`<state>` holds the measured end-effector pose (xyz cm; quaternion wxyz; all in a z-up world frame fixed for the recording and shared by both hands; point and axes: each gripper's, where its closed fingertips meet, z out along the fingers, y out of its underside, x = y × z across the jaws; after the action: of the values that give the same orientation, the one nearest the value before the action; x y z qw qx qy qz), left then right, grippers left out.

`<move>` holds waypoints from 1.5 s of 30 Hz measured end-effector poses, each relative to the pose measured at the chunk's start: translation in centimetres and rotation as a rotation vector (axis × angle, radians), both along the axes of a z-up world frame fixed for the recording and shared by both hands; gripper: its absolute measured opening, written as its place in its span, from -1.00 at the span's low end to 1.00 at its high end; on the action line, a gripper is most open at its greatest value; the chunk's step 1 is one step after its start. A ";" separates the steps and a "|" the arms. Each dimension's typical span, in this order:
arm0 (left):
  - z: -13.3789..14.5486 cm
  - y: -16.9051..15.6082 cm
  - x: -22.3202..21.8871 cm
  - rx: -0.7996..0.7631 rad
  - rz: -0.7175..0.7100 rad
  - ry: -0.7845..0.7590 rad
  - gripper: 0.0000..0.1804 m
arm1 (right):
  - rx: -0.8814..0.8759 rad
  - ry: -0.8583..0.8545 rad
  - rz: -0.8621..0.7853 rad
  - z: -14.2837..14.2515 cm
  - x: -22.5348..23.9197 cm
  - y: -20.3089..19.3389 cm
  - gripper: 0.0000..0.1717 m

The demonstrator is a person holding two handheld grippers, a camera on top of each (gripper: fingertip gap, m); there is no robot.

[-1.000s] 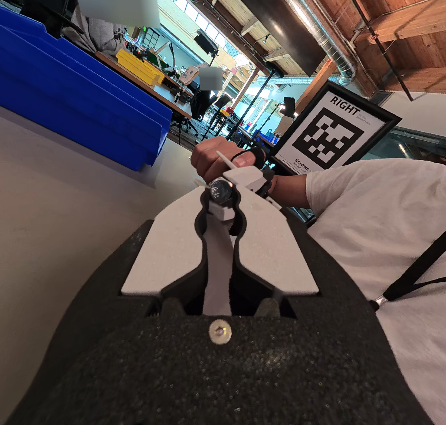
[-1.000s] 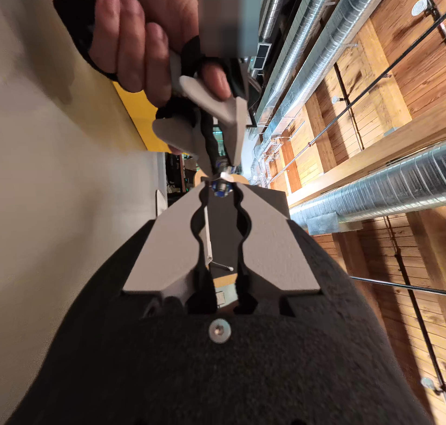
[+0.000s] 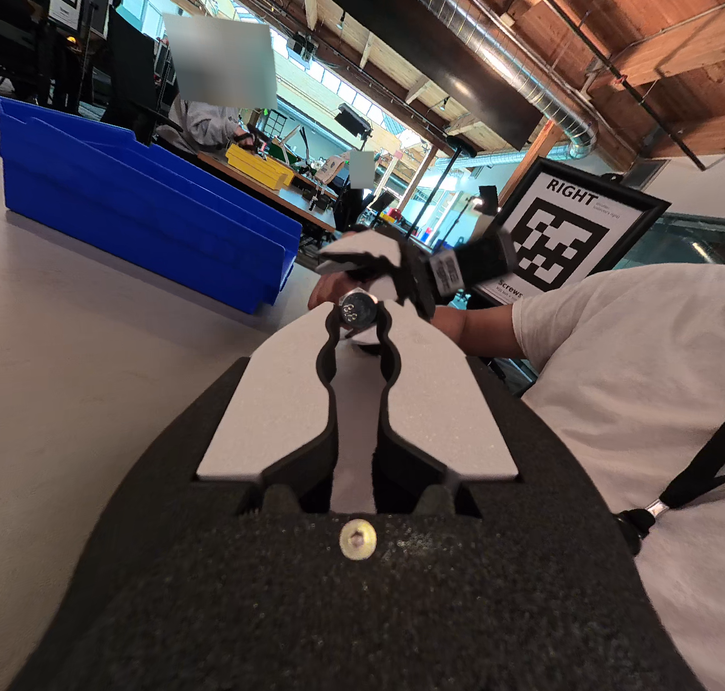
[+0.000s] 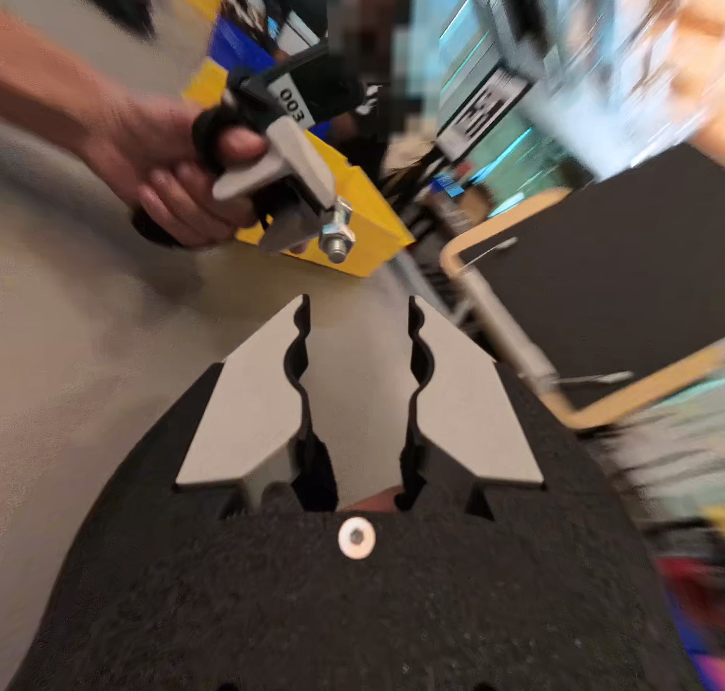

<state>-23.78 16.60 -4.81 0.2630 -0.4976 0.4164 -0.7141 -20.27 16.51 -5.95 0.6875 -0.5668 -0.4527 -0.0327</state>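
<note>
1. Left gripper: jaws closed on a silver hex-head bolt, the head clamped right at the fingertips; black pads press both sides of it
2. From the right wrist view the same bolt sticks out past the left gripper's tips – threaded shank bare, with a nut threaded on near the tips
3. Right gripper: jaws spread wide, nothing between the fingers, only pale tabletop below. It sits near the bolt's threaded end, apart from it; the view is motion-blurred
4. Landmark: the bolt. Behind it in the right wrist view, a yellow bin. To the bolt's left in the left wrist view, blue bins on the table; behind it to the right, a black-framed sign with a square marker
5. Handling, as a judgement: steel, stiff, heavy for its size – smooth plating and threads may slip or spin under the pads. The flats of the head or of the nut look the surest hold; the round shank less so
</note>
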 end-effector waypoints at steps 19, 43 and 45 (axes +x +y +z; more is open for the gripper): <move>-0.6 -1.8 0.8 -0.028 -0.103 0.043 -0.81 | 0.347 -0.314 -0.091 0.3 -2.4 -1.1 -0.80; -0.2 -0.3 0.4 -0.034 -0.028 0.021 -0.81 | -0.152 0.039 0.016 -1.5 0.4 0.8 -0.34; -0.5 -0.4 0.6 -0.041 -0.030 0.033 -0.81 | 0.136 -0.191 -0.084 -0.9 0.5 0.5 -0.37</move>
<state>-23.17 16.25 -5.29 0.2351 -0.5082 0.4133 -0.7181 -19.78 16.98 -6.80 0.6762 -0.5315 -0.4888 -0.1461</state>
